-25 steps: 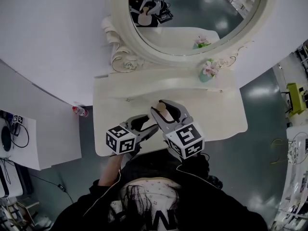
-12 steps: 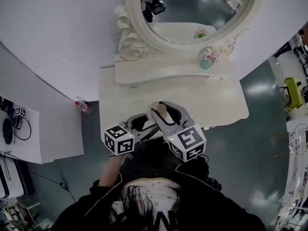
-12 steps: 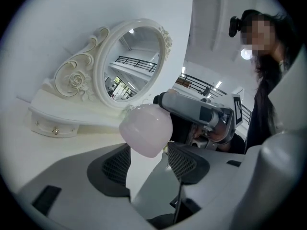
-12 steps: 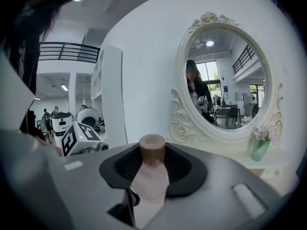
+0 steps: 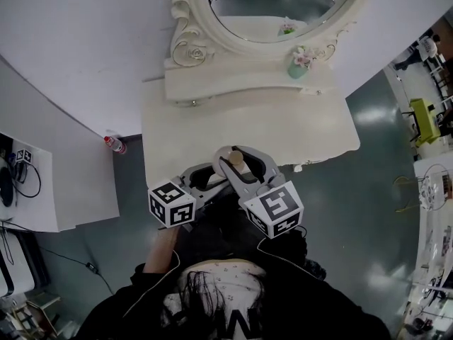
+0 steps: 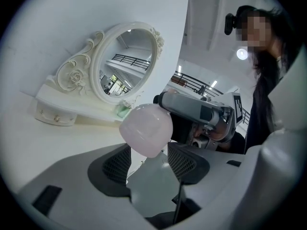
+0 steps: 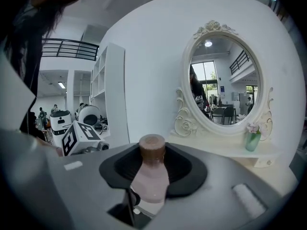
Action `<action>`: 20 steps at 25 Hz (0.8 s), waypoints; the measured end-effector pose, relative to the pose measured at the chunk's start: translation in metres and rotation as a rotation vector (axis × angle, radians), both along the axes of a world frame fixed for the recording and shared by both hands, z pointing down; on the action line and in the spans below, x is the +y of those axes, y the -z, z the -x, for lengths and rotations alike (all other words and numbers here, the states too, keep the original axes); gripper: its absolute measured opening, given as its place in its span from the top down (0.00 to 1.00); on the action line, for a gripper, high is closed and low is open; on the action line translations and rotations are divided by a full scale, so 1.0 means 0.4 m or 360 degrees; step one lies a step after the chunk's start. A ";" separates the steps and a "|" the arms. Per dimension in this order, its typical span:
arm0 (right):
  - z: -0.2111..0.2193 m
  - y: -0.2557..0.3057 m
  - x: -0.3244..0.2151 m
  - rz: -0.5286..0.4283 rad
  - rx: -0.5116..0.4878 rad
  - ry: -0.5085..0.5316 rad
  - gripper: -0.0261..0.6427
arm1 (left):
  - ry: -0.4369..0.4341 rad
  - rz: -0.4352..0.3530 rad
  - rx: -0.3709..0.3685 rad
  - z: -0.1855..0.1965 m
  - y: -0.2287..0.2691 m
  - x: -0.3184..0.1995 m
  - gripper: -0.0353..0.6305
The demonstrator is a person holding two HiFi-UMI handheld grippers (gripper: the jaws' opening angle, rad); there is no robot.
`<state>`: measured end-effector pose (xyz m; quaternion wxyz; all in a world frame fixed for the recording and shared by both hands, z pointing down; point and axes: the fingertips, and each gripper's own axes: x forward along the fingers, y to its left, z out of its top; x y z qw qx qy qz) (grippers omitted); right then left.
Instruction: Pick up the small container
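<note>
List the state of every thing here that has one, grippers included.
left gripper: shut on pink rounded piece.
right gripper: shut on small container.
small container: upright between the jaws, brown top showing.
pink rounded piece: held with its domed end pointing out past the jaws.
flower vase: upright.
drawer: shut.

The cream tabletop (image 5: 283, 129) has a wavy front edge. A raised drawer shelf (image 5: 233, 83) runs along its back edge, set in from both back corners. On the shelf stands an oval mirror (image 5: 276, 6) in a carved frame. Near the shelf's right end stands a small green vase (image 5: 297, 69) of pink flowers.
</note>
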<state>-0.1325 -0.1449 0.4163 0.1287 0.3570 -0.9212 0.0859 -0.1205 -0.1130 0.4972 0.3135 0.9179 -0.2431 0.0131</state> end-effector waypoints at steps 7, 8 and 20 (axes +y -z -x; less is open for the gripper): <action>-0.035 0.002 0.035 0.0004 0.0013 -0.0038 0.74 | -0.0042 0.0005 0.0004 -0.035 0.001 0.036 0.61; -0.040 0.003 0.040 0.0000 0.0014 -0.0042 0.74 | -0.0051 0.0003 -0.0002 -0.039 0.002 0.040 0.61; -0.217 0.031 0.146 -0.0029 -0.0050 -0.0113 0.74 | -0.0128 -0.0024 -0.0072 -0.206 0.028 0.142 0.61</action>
